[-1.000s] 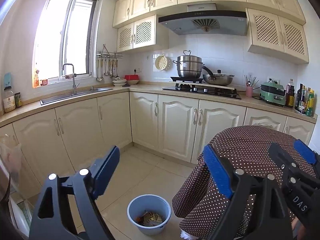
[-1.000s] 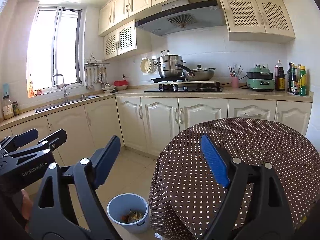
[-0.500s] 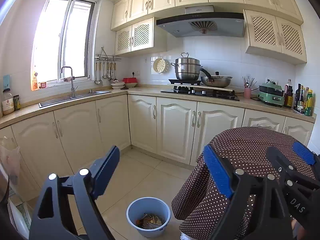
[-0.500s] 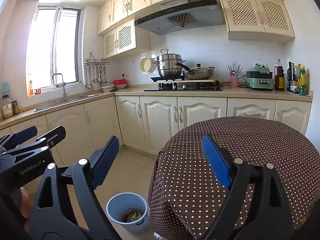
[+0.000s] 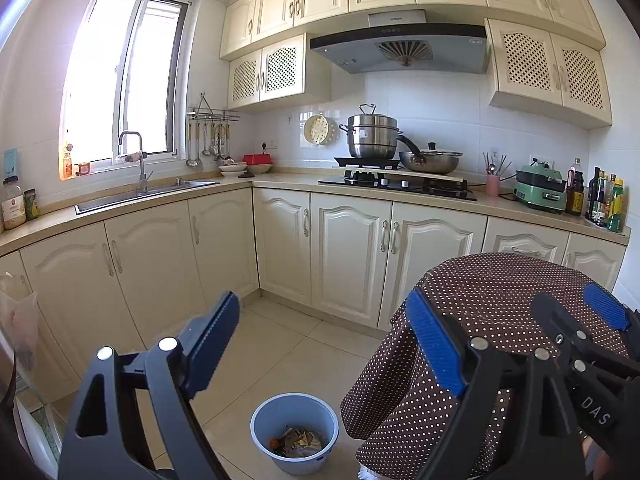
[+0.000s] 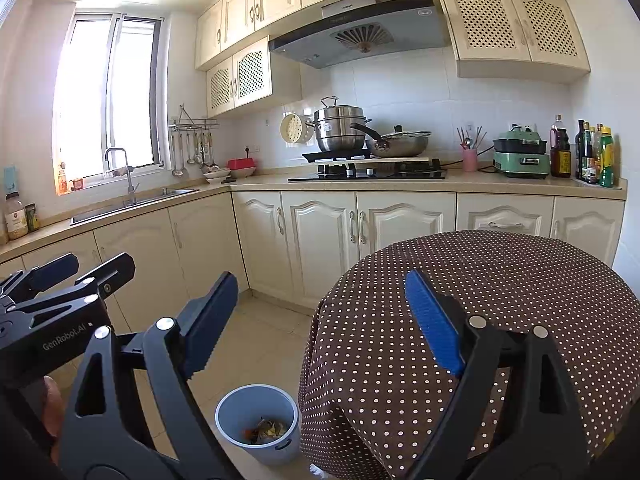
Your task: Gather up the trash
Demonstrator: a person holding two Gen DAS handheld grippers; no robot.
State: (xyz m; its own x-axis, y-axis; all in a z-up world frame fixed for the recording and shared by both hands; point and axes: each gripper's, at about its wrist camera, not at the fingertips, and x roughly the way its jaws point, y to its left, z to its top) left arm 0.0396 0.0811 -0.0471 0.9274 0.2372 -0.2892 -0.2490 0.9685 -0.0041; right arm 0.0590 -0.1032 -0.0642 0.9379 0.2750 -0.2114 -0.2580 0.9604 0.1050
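On the floor, at about 6 o'clock in the left wrist view, stands the light blue bin [image 5: 295, 432]. It is just beside the hanging edge of the brown dotted cloth [image 5: 492, 304] that covers the round tabletop. Inside the bin lies some trash [image 5: 297, 440]: crumpled scraps, with something orange among them. In the right wrist view the same bin [image 6: 258, 426] is at about 7 o'clock, again close to the cloth, and the scraps fill only its bottom.

I judge that a part of the collecting is already done, because trash is in the bin. What is left I cannot say with certainty. The part of the tabletop under the dotted cloth that shows is bare, and on the tiled floor [image 5: 280, 344] around the bin I see no loose scrap. A white bit shows under the cloth at the bottom edge, but it is too small to tell what it is.

The left tongs [image 5: 322, 342] stand wide, and nothing is between the blue pads. The right tongs [image 6: 320, 322] also stand wide and hold nothing. Both hang above the floor and the tabletop, well apart from the bin, and touch nothing.

Further out, from 9 o'clock to 3 o'clock, runs the kitchen counter [image 5: 280, 180] with the sink [image 5: 140, 194], the stove with a steel pot [image 5: 372, 136], and bottles at the far right. No clear trash shows there.
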